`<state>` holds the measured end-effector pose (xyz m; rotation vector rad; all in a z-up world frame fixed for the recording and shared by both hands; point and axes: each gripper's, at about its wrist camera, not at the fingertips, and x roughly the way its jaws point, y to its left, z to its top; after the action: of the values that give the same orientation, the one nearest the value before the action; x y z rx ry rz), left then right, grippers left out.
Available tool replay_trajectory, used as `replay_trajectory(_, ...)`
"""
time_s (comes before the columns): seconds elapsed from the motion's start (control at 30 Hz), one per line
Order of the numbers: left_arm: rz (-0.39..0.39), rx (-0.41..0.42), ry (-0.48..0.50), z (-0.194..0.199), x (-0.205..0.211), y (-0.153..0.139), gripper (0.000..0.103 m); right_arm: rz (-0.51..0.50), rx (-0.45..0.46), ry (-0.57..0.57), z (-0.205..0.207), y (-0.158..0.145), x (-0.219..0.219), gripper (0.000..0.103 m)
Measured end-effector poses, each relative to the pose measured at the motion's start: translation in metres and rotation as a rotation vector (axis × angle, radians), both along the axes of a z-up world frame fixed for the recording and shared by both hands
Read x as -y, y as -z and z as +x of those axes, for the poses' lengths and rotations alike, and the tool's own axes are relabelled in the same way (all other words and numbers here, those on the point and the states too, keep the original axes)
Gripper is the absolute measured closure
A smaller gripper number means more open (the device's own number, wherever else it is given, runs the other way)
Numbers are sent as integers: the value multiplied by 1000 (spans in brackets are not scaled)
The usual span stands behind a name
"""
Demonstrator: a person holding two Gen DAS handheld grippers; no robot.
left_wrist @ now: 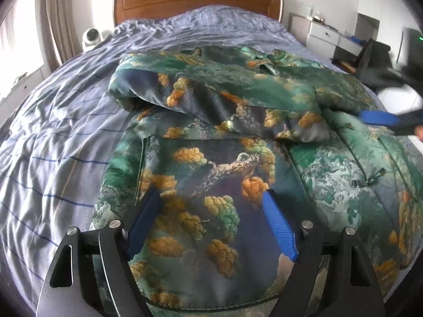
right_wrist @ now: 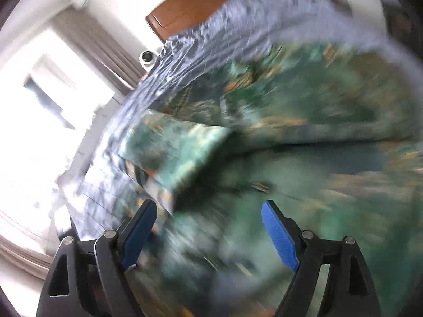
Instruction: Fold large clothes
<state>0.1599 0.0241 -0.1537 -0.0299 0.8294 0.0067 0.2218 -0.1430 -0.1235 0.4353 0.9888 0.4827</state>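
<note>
A large padded jacket (left_wrist: 227, 163) printed in green, blue and orange lies spread on the bed (left_wrist: 60, 137). One sleeve (left_wrist: 211, 103) is folded across its chest. My left gripper (left_wrist: 211, 198) hovers over the jacket's lower half, jaws wide apart, nothing between the blue pads. My right gripper (left_wrist: 383, 119) shows blurred at the right edge of the left wrist view, over the jacket's far side. In the right wrist view, heavily blurred, the right gripper (right_wrist: 208, 208) stands open above the jacket (right_wrist: 304, 158), and the folded sleeve (right_wrist: 174, 153) lies ahead of it.
The bed has a wrinkled blue striped sheet and a wooden headboard (left_wrist: 198, 0). A white round camera (left_wrist: 91, 37) sits by the bed's left side near the curtains. A white nightstand (left_wrist: 325, 34) and dark objects (left_wrist: 378, 63) stand at the right.
</note>
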Motion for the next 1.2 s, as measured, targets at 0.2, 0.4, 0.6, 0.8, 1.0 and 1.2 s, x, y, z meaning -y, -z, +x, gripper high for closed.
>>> replay_trajectory(0.2, -39, 9, -3, -11, -9, 2, 22, 191, -167, 76, 57, 50, -28, 20)
replay_trajectory(0.4, -41, 22, -8, -14, -7, 7, 20, 135, -187, 76, 73, 62, -54, 90)
replay_trajectory(0.6, -64, 18, -17, -18, -8, 5, 20, -72, 41, 10, 82, -17, -69, 93)
replay_trajectory(0.8, -96, 10, -17, -21, -9, 4, 18, -247, 164, 68, 149, -67, -50, 93)
replay_trajectory(1.0, -94, 11, -12, -23, -8, 5, 18, -412, 110, 87, 188, -27, -47, 93)
replay_trajectory(1.2, -92, 5, -5, -21, -8, 7, 17, -458, 57, 96, 199, 17, -40, 93)
